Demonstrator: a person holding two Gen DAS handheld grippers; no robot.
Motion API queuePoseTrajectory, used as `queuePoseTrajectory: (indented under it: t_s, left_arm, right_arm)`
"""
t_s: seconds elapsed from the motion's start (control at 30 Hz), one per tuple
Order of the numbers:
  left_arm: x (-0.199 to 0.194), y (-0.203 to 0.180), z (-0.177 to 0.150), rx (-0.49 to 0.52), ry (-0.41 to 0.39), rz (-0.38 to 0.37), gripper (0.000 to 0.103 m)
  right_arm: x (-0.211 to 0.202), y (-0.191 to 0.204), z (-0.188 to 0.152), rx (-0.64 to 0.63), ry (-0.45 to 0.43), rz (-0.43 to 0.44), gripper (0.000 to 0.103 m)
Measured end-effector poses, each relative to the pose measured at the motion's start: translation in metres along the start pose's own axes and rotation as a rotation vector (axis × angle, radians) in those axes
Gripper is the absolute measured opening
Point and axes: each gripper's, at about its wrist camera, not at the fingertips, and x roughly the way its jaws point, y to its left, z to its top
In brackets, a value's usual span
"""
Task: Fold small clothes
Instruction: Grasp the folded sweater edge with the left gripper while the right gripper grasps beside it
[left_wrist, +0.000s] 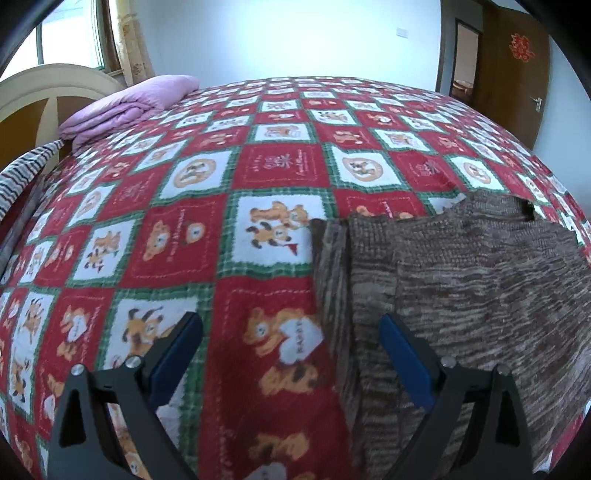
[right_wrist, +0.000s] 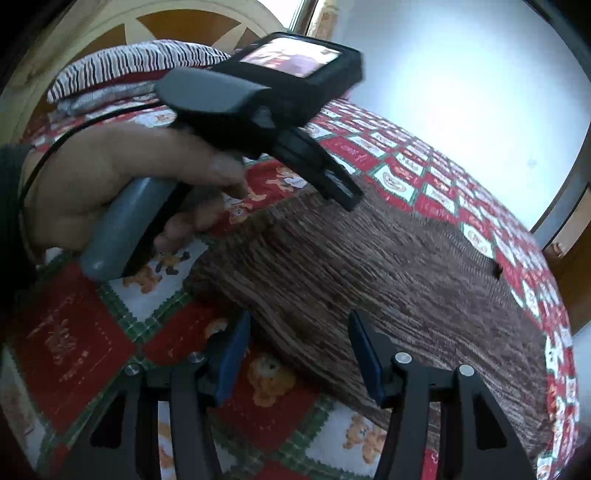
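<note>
A brown knitted garment (left_wrist: 461, 280) lies flat on the red, white and green patterned bedspread (left_wrist: 207, 229), with one side strip folded along its left edge. My left gripper (left_wrist: 291, 325) is open and empty, hovering just above that left edge, its right finger over the knit. In the right wrist view the same garment (right_wrist: 369, 266) stretches away across the bed. My right gripper (right_wrist: 299, 325) is open and empty above the garment's near edge. The left gripper also shows in the right wrist view (right_wrist: 343, 192), held in a hand above the garment's far edge.
A folded purple quilt (left_wrist: 129, 103) lies at the head of the bed beside a cream headboard (left_wrist: 48, 85). A black-and-white striped cloth (right_wrist: 133, 62) lies on a pile near the headboard. A wooden door (left_wrist: 513, 74) stands beyond the bed.
</note>
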Motion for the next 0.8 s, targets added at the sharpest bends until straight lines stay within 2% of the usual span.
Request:
queuePoseTrajectory:
  t_s: [0.17, 0.4, 0.6, 0.7, 0.8]
  left_arm:
    - [0.008, -0.004, 0.003, 0.015, 0.005, -0.012, 0.099]
    - [0.018, 0.001, 0.008, -0.034, 0.021, -0.067, 0.099]
    - [0.017, 0.014, 0.011, -0.112, -0.018, -0.242, 0.093]
    - [0.014, 0.017, 0.01, -0.136, -0.037, -0.281, 0.092]
    - [0.019, 0.012, 0.013, -0.125, -0.016, -0.275, 0.088]
  right_arm:
    - [0.006, 0.006, 0.006, -0.012, -0.011, -0.037, 0.056]
    - [0.015, 0.006, 0.011, 0.003, -0.011, -0.051, 0.056]
    - [0.015, 0.02, 0.012, -0.038, -0.023, -0.116, 0.056]
    - [0.014, 0.027, 0.011, -0.064, -0.032, -0.15, 0.056]
    - [0.013, 0.029, 0.011, -0.074, -0.037, -0.167, 0.056]
